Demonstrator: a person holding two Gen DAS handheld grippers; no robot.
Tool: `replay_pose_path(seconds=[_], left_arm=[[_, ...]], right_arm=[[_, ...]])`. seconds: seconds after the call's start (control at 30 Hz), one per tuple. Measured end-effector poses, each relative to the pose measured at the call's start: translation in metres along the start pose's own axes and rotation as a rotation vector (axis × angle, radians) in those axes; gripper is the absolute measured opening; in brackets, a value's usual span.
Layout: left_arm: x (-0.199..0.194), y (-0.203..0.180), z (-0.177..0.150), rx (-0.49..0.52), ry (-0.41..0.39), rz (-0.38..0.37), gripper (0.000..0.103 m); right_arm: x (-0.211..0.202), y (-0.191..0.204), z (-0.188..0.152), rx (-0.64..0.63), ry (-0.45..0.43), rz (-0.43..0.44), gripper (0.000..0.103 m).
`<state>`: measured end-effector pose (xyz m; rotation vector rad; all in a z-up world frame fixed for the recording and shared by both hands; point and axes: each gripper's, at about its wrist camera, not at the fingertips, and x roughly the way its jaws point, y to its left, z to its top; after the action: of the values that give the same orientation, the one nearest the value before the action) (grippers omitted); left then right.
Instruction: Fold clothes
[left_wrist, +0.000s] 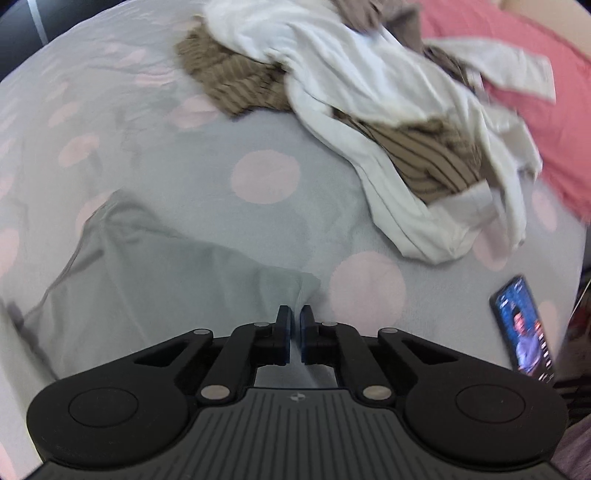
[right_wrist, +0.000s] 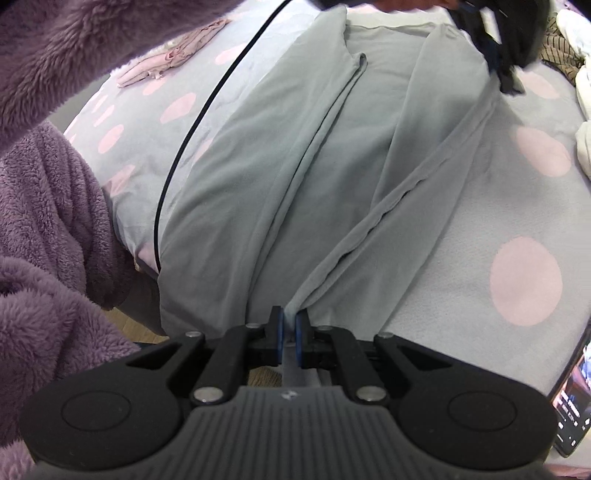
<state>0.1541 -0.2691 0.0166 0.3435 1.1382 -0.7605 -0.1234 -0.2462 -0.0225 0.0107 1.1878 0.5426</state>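
— Grey garment (right_wrist: 332, 155): spread lengthwise on the polka-dot bedsheet (right_wrist: 480, 229), running from the near edge of the bed away toward the far end. Both long sides folded in toward the middle, with two raised creases down its length.

— And the right gripper (right_wrist: 290, 328)?

— Pinched shut on the near end of that grey garment, cloth bunched between the blue-padded fingers (right_wrist: 302, 332). Left gripper (left_wrist: 294, 325) likewise closed on a corner of the same cloth (left_wrist: 166, 266), seen from its own camera with the fabric trailing off to the left and near side.

— Anything of the left gripper from the right camera?

— Dark and blurred at the far end of the garment, top right (right_wrist: 506, 44); no detail of the jaws from there.

— Elsewhere on the bed?

— Heap of white clothing (left_wrist: 369, 110) tangled with brown ribbed fabric (left_wrist: 240, 85), far and to the right in the left wrist view. Coral-pink cloth (left_wrist: 535, 110) behind it at the right edge. Phone (left_wrist: 524, 328) with lit screen, lying flat on the sheet near the right side. Folded pale pink item (right_wrist: 173, 55) far left in the right wrist view, well apart from the grey garment. Black cable (right_wrist: 207, 114) arcing over the sheet just left of the garment. Fluffy purple sleeve (right_wrist: 55, 184) filling the left side of that view.
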Motion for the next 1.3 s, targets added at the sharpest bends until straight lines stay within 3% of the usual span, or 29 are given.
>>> replay_pose_path(seconds=[0.2, 0.37, 0.47, 0.63, 0.87, 1.03, 1.17, 1.3], left_arm=[[-0.040, 0.064, -0.035, -0.231, -0.146, -0.153, 0.002], [-0.046, 0.112, -0.082, -0.431, -0.257, -0.237, 0.002], [-0.036, 0.135, -0.107, -0.538, -0.276, -0.260, 0.002], [-0.011, 0.158, -0.128, -0.636, -0.280, -0.287, 0.002], [-0.009, 0.166, -0.137, -0.637, -0.248, -0.251, 0.008], [-0.029, 0.164, -0.127, -0.584, -0.294, -0.231, 0.041], [-0.046, 0.163, -0.118, -0.537, -0.332, -0.212, 0.043], [-0.054, 0.157, -0.104, -0.476, -0.354, -0.178, 0.045]], right_arm=[[0.000, 0.017, 0.004, -0.052, -0.001, 0.002, 0.007], [0.008, 0.025, 0.009, -0.086, 0.029, 0.002, 0.007], [0.013, 0.028, 0.010, -0.092, 0.052, -0.001, 0.007], [0.021, 0.030, 0.015, -0.098, 0.084, -0.011, 0.007], [0.035, 0.034, 0.013, -0.119, 0.139, -0.048, 0.007], [0.039, 0.030, 0.012, -0.104, 0.161, -0.057, 0.011], [0.030, 0.029, 0.013, -0.090, 0.151, -0.048, 0.024], [0.010, 0.026, 0.019, -0.076, 0.100, -0.035, 0.027]])
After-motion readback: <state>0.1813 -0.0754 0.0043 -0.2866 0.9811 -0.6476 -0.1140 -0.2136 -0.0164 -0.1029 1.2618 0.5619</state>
